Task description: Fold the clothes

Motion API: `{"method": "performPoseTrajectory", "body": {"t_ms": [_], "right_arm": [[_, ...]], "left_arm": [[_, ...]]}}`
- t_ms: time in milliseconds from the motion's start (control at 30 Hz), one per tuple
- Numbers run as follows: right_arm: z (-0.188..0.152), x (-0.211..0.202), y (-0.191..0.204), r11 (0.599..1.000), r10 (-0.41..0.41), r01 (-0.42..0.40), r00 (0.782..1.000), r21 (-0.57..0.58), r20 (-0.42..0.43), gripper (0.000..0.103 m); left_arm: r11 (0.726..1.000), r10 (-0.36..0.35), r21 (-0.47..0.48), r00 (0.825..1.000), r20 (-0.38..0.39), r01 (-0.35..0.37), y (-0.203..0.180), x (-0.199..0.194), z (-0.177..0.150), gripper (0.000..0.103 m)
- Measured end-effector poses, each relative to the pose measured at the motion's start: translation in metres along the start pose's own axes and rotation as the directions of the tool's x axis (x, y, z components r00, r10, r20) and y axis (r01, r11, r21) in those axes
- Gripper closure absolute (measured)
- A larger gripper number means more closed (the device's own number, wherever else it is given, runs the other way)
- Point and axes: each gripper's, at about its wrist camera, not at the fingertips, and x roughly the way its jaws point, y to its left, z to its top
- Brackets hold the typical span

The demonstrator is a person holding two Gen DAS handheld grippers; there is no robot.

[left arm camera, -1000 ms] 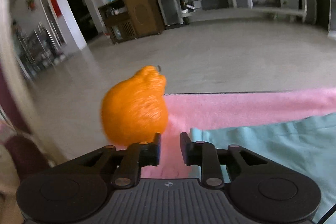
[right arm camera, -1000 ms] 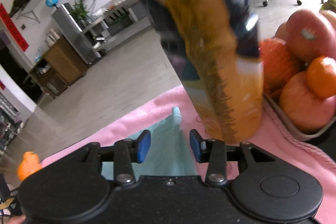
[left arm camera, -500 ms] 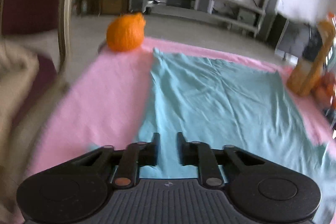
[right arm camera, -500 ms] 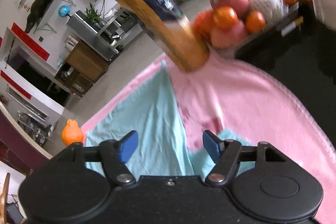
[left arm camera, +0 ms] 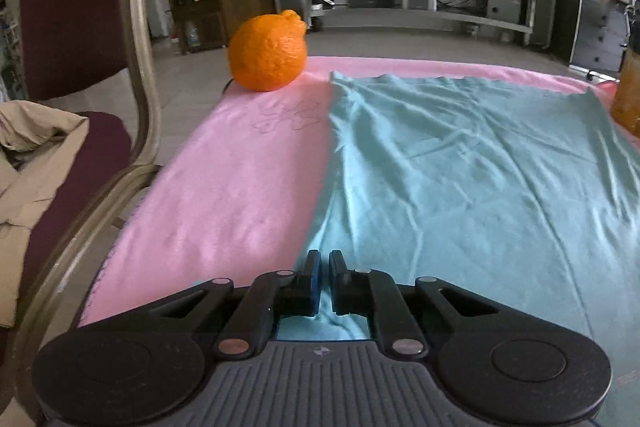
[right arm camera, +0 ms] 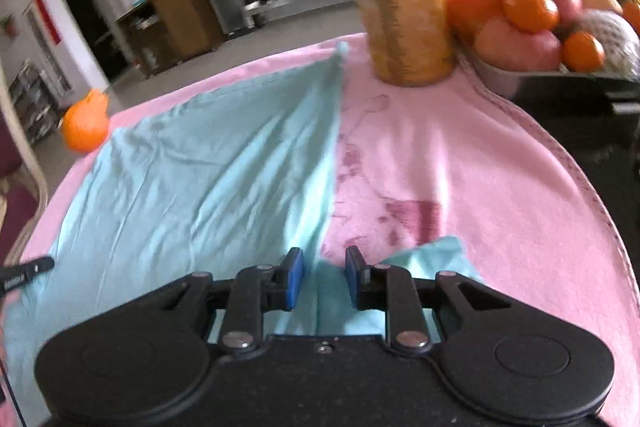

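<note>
On the pink towel [left arm camera: 224,195] we log the teal cloth [left arm camera: 460,179], spread flat. Left gripper [left arm camera: 325,281], angled downward, pinches its near edge. Right gripper [right arm camera: 322,277], likewise angled, is closing around a near-corner fold.

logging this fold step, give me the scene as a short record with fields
garment: teal cloth spread flat, lightly wrinkled
surface: pink towel under it
left gripper: nearly shut at the cloth's near left edge; grip unclear
right gripper: jaws closing, near right cloth edge between them
left of cloth: orange fruit, far corner of the towel
right of cloth: orange bottle upright; fruit tray beyond it
stage: no fold made yet
</note>
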Motion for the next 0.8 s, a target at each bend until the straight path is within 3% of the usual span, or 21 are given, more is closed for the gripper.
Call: {"method": "performPoseTrajectory", "body": {"t_ms": [100,167,300,367,500,633,800], "right_arm": [[-0.007,0.001,0.018,0.984,-0.109,0.113,0.993,-0.135,0.034,0.097],[-0.01,-0.003,0.021,0.977,-0.164,0.169,0.985,-0.131,0.053,0.097],[-0.007,-0.004,0.015,0.983,-0.158,0.161,0.987,-0.084,0.04,0.095],[-0.008,-0.014,0.009,0.99,-0.136,0.137,0.99,-0.035,0.036,0.091],[-0.01,-0.075,-0.007,0.992,-0.046,0.035,0.995,0.12,0.088,0.072],[-0.023,-0.15,-0.017,0.958,0.073,-0.115,0.984,0.264,0.165,0.067],[-0.048,-0.204,-0.01,0.96,0.105,-0.139,0.983,0.242,0.148,0.064]], "left_arm": [[0.998,0.067,0.022,0.998,0.004,-0.067,0.0,0.001,-0.003,0.094],[0.996,0.087,0.027,0.996,0.007,-0.087,0.002,0.002,-0.004,0.094],[0.994,0.094,0.049,0.995,0.024,-0.095,0.002,-0.001,-0.006,0.092],[0.998,0.059,0.005,0.998,0.011,-0.059,0.012,-0.015,-0.004,0.091],[0.998,0.016,-0.063,0.999,0.032,-0.014,0.034,-0.062,-0.004,0.089],[0.997,-0.042,-0.054,0.996,0.079,0.046,0.047,-0.124,-0.021,0.085],[0.987,-0.15,-0.053,0.988,0.041,0.152,0.054,-0.168,-0.057,0.085]]}}
